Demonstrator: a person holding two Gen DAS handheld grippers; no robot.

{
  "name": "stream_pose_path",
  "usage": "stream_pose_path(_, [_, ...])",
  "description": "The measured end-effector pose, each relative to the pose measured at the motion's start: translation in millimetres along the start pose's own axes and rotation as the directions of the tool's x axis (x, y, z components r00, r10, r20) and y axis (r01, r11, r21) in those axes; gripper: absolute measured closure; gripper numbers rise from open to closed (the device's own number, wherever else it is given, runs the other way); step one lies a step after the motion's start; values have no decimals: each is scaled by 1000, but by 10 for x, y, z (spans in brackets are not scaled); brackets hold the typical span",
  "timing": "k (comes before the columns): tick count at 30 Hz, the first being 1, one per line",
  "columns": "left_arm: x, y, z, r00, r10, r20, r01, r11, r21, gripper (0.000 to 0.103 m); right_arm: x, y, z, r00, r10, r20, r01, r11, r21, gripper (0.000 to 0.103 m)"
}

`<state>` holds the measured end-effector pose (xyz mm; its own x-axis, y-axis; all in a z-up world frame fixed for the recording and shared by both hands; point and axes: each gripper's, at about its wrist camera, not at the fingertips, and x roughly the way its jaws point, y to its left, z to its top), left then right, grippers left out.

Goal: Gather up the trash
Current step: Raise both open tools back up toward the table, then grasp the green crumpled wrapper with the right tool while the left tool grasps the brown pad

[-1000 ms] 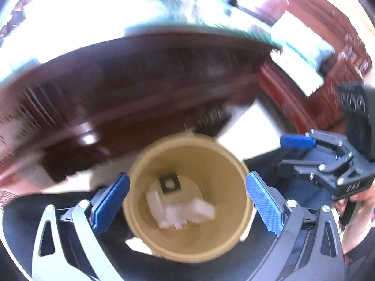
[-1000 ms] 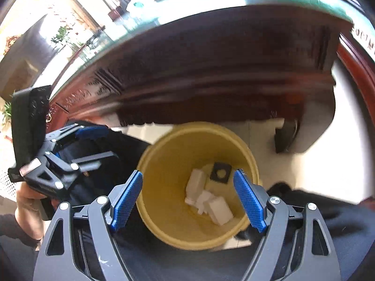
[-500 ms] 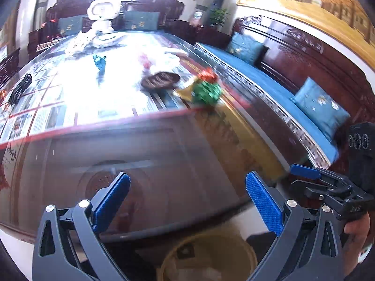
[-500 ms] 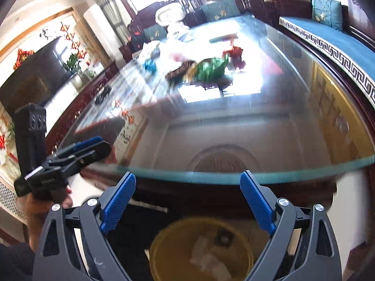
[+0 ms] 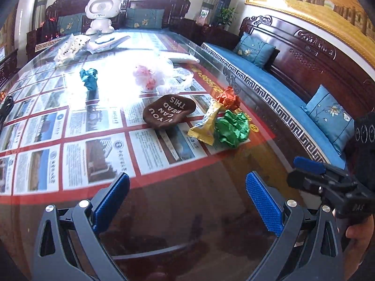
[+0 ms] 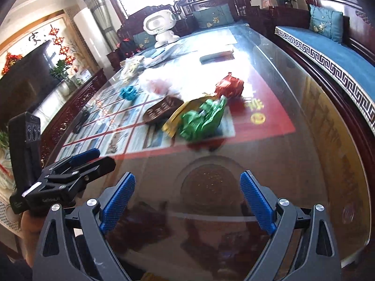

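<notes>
Trash lies on the glass-topped table (image 5: pixel 164 210): a green crumpled wrapper (image 5: pixel 232 128), a gold wrapper (image 5: pixel 206 126), a red foil ball (image 5: pixel 228 98), a brown lettered piece (image 5: pixel 168 111), a teal crumpled wrapper (image 5: pixel 89 78) and a pink-white plastic bag (image 5: pixel 152 76). The right wrist view shows the green wrapper (image 6: pixel 201 120), red ball (image 6: pixel 229 86) and brown piece (image 6: pixel 161 111). My left gripper (image 5: pixel 187 196) is open and empty above the near table end. My right gripper (image 6: pixel 187 199) is open and empty beside it.
A white robot toy (image 5: pixel 102 14) and papers stand at the table's far end. A blue-cushioned wooden bench (image 5: pixel 281 89) runs along the right side. A black cable (image 5: pixel 5 107) lies at the left edge. The right gripper shows in the left wrist view (image 5: pixel 328 182).
Both grippers have risen from over the yellow bin under the table to above the tabletop. The bin has dropped out of view and the table's trash has come into view.
</notes>
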<state>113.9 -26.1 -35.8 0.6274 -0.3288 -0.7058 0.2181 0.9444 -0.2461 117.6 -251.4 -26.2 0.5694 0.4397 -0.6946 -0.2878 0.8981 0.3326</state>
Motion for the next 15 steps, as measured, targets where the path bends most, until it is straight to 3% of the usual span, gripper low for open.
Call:
stream_pose_path(11, [420,148,316,998,25,-52,-24,999,25,4,459,-176,476,999,-39,-38,39,999,18,16])
stream_pose_path(15, [510,238,397,998,29,-55,-28,1000,11,4,625,-185,578,997,-54,-53,54,999,2,26])
